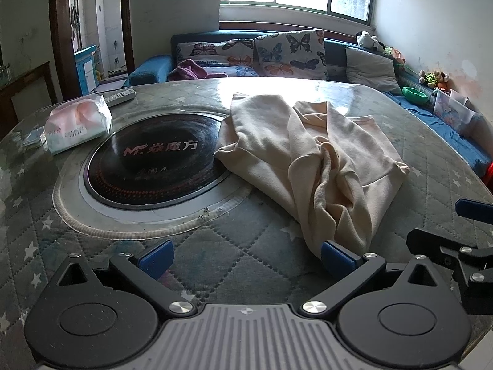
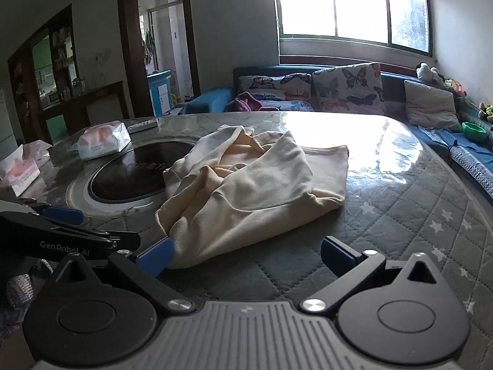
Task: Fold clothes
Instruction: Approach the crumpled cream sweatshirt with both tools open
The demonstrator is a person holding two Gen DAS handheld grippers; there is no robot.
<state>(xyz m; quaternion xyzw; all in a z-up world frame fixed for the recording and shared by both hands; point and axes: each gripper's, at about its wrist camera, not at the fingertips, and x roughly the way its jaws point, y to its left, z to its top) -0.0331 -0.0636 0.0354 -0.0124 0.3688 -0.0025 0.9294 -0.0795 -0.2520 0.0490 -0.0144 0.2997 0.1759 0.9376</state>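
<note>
A cream-coloured garment [image 1: 311, 157] lies crumpled on the quilted table, partly over the black round hob; it also shows in the right wrist view [image 2: 246, 185]. My left gripper [image 1: 246, 257] is open and empty, its right blue pad touching the garment's near tip. My right gripper [image 2: 245, 254] is open and empty, its left blue pad at the garment's near edge. The right gripper shows at the right edge of the left wrist view [image 1: 462, 246]. The left gripper shows at the left of the right wrist view [image 2: 67, 231].
A black round hob [image 1: 154, 157] is set in the table's middle. A tissue pack [image 1: 77, 123] and a remote [image 1: 120, 97] lie at the far left. Another tissue pack [image 2: 21, 172] sits at the left edge. A sofa with butterfly cushions [image 1: 277, 52] stands behind the table.
</note>
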